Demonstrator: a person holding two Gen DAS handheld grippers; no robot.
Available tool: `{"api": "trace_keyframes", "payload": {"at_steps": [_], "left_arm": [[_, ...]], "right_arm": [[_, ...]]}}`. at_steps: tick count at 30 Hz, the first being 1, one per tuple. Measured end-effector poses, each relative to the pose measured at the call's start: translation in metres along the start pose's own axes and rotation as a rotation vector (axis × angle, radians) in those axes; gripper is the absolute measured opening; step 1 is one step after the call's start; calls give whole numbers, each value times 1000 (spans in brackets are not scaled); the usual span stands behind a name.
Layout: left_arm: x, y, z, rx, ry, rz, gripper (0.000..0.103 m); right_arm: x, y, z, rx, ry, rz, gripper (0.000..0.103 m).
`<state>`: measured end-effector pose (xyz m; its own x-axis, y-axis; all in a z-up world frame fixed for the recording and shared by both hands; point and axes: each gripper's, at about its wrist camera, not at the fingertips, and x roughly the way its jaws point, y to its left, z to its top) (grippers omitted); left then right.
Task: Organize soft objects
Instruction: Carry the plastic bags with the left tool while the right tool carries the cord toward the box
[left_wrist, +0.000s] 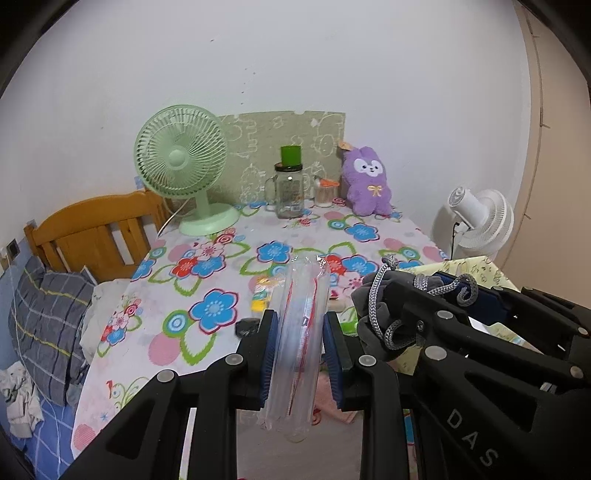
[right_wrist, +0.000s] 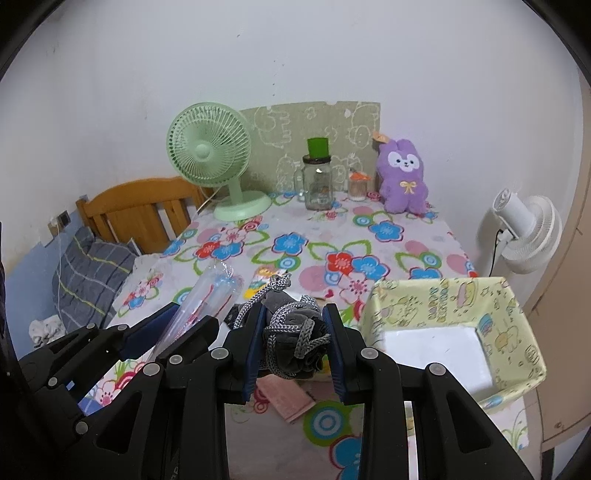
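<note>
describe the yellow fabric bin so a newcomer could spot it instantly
Start at the table with the flowered cloth. At its near right corner sits the fabric bin: open-topped, pale yellow with cartoon prints, white inside. It is the only box there; the white fan stands behind it.

Both wrist cams sat above the counter's (left_wrist: 207, 280) near edge, side by side, tilted down toward the far edge and wall. Each caught the other tool; shared view: whole countertop.

We see the table (right_wrist: 424, 236) with the bed (right_wrist: 96, 266) at its left. At its back stand a desk fan (right_wrist: 210, 147), then a jar (right_wrist: 318, 181), then a plush toy (right_wrist: 402, 173) (left to right). A fabric bin (right_wrist: 517, 314) sits at the near right.
</note>
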<state>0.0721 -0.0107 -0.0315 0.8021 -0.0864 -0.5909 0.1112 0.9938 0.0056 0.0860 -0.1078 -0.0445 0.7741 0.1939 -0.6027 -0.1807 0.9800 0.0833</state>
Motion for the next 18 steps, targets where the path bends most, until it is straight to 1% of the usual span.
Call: {"api": "trace_keyframes", "payload": {"at_steps": [6,11,18], "left_arm": [[6,-20,9,10,-6,-29,24],[9,-40,17,38,-17,-49,24],[16,-63,21,53,-18,-78,24]], "right_arm": [[-5,-21,6,12,-19,-22,35],[-10,-41,9,31,-38,-36,35],[-13,-66,10,50,-49,-58,35]]}}
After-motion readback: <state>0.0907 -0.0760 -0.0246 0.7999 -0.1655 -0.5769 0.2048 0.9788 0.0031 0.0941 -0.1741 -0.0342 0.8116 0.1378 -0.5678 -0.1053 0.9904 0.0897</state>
